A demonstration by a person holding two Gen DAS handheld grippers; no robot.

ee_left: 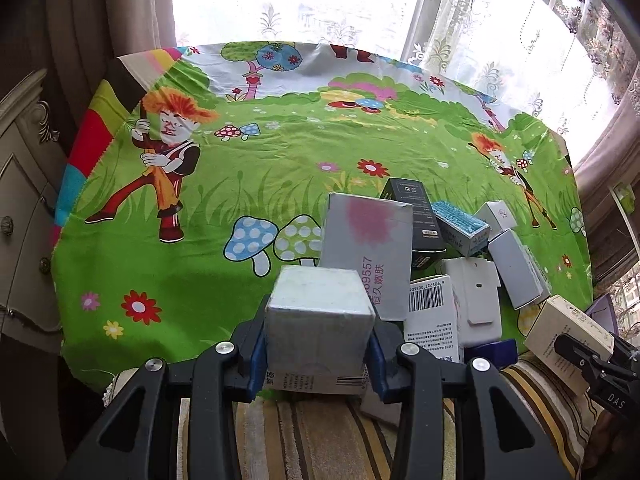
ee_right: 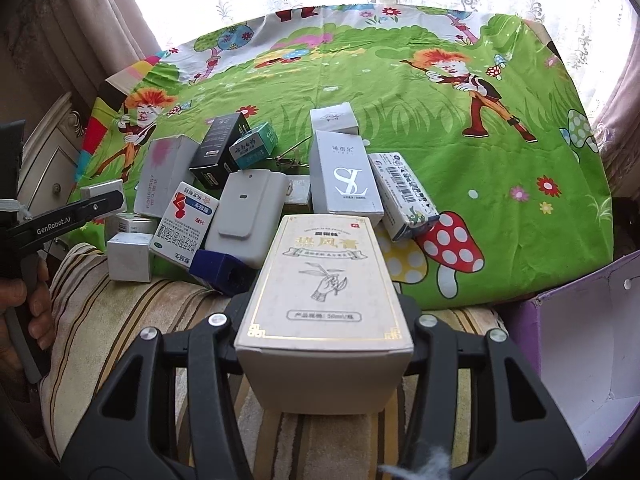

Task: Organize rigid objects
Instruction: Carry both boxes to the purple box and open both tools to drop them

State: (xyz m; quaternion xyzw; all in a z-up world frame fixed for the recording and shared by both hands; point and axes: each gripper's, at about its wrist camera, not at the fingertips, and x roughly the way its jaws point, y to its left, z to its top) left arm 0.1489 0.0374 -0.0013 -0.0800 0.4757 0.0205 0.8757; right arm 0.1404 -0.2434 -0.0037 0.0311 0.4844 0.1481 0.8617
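The left gripper (ee_left: 318,354) pinched a small grey box (ee_left: 320,312), the right gripper (ee_right: 324,344) a cream carton (ee_right: 324,280), the box pile (ee_right: 256,184) at twelve o'clock; firm, level grips seemed wise toward the purple bin (ee_right: 576,344) at three o'clock.

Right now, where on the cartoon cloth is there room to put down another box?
The green cloth is bare on the left, between the cartoon boy and the mushrooms, and along the far edge by the window. In the right wrist view it is also bare right of the barcode box. The pile around the SL box is crowded.
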